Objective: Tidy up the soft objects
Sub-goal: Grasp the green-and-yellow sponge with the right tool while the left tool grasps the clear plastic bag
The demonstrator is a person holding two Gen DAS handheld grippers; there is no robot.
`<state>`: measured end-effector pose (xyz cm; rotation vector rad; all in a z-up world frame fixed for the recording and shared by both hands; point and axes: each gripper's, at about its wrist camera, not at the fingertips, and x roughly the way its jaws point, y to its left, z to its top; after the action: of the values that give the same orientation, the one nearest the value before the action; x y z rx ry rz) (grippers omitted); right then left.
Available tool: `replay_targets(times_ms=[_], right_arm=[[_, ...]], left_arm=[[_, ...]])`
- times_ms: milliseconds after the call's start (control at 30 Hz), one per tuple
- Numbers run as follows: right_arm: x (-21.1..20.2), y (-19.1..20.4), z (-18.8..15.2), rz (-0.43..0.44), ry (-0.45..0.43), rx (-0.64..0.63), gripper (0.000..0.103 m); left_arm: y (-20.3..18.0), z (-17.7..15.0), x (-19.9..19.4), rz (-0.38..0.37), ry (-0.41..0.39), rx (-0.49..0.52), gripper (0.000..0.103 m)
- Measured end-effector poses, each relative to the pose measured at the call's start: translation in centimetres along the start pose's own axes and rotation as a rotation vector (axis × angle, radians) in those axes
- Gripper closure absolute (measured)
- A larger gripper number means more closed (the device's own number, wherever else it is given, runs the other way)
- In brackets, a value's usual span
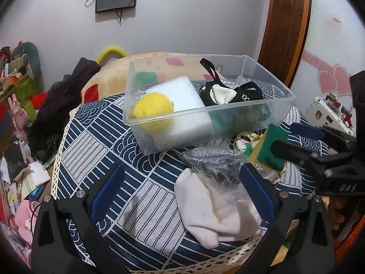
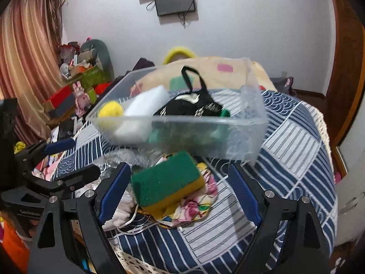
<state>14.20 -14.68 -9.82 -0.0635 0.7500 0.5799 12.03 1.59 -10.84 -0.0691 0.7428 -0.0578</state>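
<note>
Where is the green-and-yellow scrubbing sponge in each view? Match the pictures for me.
Left wrist: green-and-yellow scrubbing sponge at right of centre, partly behind the right tongs.
Right wrist: lower centre, between that camera's open tongs.
Shared landmark: clear plastic bin just behind it.

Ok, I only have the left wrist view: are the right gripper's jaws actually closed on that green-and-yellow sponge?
Observer: No. The right gripper is open. The green-and-yellow rectangular sponge lies between its jaws, nearer the left one.
Operator: What is it lying on?
Observer: A crumpled floral cloth, on the blue patterned bedspread.
Operator: Anything tangled there?
Observer: A white cord loops out beside the sponge's near corner.
</note>
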Motion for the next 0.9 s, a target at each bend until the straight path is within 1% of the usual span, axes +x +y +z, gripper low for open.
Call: replay_targets(times_ms=[67, 100, 133, 167, 233, 367, 467, 567, 600, 633, 667, 700, 733, 767, 800, 833, 900], right_arm=[[0.7, 0.3, -0.3, 0.018, 0.024, -0.01, 0.019], [1.0, 0.3, -0.5, 0.023, 0.035, -0.016, 0.026], [1.1, 0.4, -0.8, 0.024, 0.043, -0.021, 0.035], [1.3, 0.4, -0.9, 0.033, 0.056, -0.024, 0.036], [1.1, 0.3, -1.1, 0.041, 0.048, -0.021, 0.04], [-0.6, 0.0, -1.1, 0.035, -0.002, -0.019, 0.042], [-2.1, -0.7, -1.2, 0.025, -0.038, -0.002, 0.042], [-3.1, -1.6, -1.4, 0.009, -0.065, 0.022, 0.042], [-3.3, -1.8, -1.5, 0.007, -0.069, 0.028, 0.042], [-3.4, -2.0, -1.5, 0.007, -0.072, 0.034, 0.042], [-3.5, -2.2, -1.5, 0.008, -0.075, 0.04, 0.042], [-3.5, -2.3, -1.5, 0.011, -0.076, 0.045, 0.042], [-3.5, -2.3, -1.4, 0.011, -0.077, 0.046, 0.042], [-3.5, -2.3, -1.4, 0.01, -0.077, 0.047, 0.042], [-3.5, -2.3, -1.5, 0.01, -0.077, 0.048, 0.042], [-3.4, -2.3, -1.5, 0.014, -0.076, 0.049, 0.042], [-3.4, -2.2, -1.4, 0.012, -0.077, 0.046, 0.042]], left_arm=[[0.0, -0.1, -0.1, 0.012, -0.012, 0.001, 0.001], [0.0, -0.2, -0.2, 0.017, -0.018, 0.004, 0.001], [-0.1, -0.3, -0.3, 0.017, -0.025, 0.005, 0.001], [-0.1, -0.3, -0.4, 0.016, -0.028, 0.005, 0.002], [-0.2, -0.2, -0.6, 0.009, -0.034, 0.012, 0.011], [-0.6, 0.4, -0.3, -0.025, -0.025, 0.014, 0.012], [-1.1, 0.8, 0.6, -0.067, 0.002, 0.014, 0.012], [-1.9, 1.1, 2.3, -0.073, 0.038, 0.028, 0.013], [-2.3, 1.1, 2.7, -0.079, 0.044, 0.033, 0.021], [-2.6, 1.1, 3.3, -0.083, 0.043, 0.041, 0.034], [-3.0, 1.1, 3.7, -0.08, 0.053, 0.05, 0.041], [-3.2, 0.9, 4.3, -0.095, 0.077, 0.056, 0.052], [-3.3, 0.8, 4.5, -0.112, 0.085, 0.053, 0.055], [-3.4, 0.6, 4.3, -0.114, 0.079, 0.052, 0.058], [-3.4, 0.5, 4.1, -0.108, 0.068, 0.057, 0.065], [-3.5, 0.4, 3.6, -0.105, 0.055, 0.064, 0.07], [-3.4, 0.2, 2.8, -0.107, 0.041, 0.06, 0.073]])
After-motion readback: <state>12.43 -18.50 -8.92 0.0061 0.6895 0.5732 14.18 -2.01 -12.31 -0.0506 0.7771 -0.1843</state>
